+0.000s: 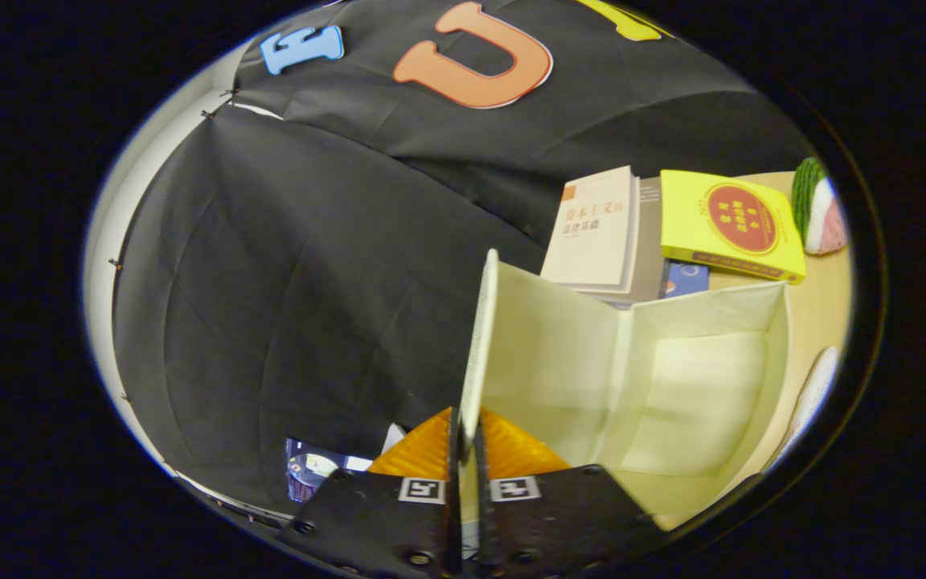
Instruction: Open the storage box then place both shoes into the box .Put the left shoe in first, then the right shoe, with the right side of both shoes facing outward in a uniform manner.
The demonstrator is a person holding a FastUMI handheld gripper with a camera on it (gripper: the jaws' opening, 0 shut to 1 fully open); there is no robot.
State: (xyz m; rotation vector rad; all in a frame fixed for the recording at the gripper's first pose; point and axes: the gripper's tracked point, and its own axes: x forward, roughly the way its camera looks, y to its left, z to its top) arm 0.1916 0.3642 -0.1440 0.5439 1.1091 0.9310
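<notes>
Pinching the lid (481, 338) of the storage box (704, 394) between pressed-together fingers (431, 458), swinging it steadily leftward, keeping the grip firm until fully open.

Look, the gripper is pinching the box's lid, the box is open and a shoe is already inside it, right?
Not quite. The gripper view shows the gripper pinching the lid and the box open, but no shoe inside it: its pale floor and walls are bare. Books lie on the table beyond it.
</notes>
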